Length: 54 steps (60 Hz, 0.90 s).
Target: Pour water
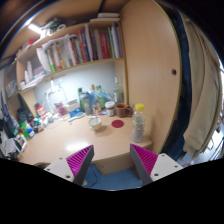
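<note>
Gripper: the gripper (112, 160) is held in front of a wooden desk, short of its near edge; the two fingers are seen wide apart, with nothing between them.
Pads: magenta pads (79, 159) are borne on the inner faces of the fingers and no object is touched by them.
Desk: a light wooden desk (70, 143) with a curved front edge is seen ahead, carrying the objects listed below.
Water bottle: a clear plastic bottle (138, 124) with a yellowish cap is stood upright near the desk's right front corner, beyond the right finger and apart from it.
Cup: a small pale cup or bowl (96, 123) is stood near the middle of the desk, to the left of the bottle; its contents cannot be told.
Coaster: a round dark-red disc (118, 124) is laid flat between the cup and the bottle.
Back edge: assorted bottles and small items (90, 101) are crowded along the desk's back edge under a bookshelf (80, 45); they cannot be told apart clearly.
Step in hand: the approach is judged to be under way; nothing has been grasped yet.
Next move: the fingers would need to be brought forward and rightward around the bottle's body, closed on it, and the bottle then carried over the cup; whether the cap must be removed first cannot be told.
</note>
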### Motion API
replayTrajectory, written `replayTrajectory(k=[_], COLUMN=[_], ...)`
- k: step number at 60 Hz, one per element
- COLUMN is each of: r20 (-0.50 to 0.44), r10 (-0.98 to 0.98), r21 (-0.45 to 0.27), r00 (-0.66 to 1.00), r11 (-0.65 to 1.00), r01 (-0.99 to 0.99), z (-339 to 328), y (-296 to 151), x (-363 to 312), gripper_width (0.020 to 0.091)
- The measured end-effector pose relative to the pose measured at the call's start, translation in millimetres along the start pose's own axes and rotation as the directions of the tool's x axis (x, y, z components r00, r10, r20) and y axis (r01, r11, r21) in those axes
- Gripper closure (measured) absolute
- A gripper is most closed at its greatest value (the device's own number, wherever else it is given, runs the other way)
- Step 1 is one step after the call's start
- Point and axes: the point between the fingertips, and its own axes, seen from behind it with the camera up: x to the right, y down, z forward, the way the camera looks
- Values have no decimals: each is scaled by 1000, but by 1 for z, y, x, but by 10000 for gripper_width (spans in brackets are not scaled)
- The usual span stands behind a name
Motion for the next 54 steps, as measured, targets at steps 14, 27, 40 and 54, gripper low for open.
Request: replayTrajectory(k=[14, 27, 40, 54], r20=[-66, -32, -55, -67], r10=[-36, -102, -142, -105], r21=[60, 204, 325, 307], r00=[997, 994, 988, 992], r11=[997, 973, 933, 944], r01=[40, 107, 152, 121], z=[165, 271, 322, 342], y=[20, 16, -9, -15], x=[114, 142, 147, 152], gripper_width=[277, 272, 282, 609])
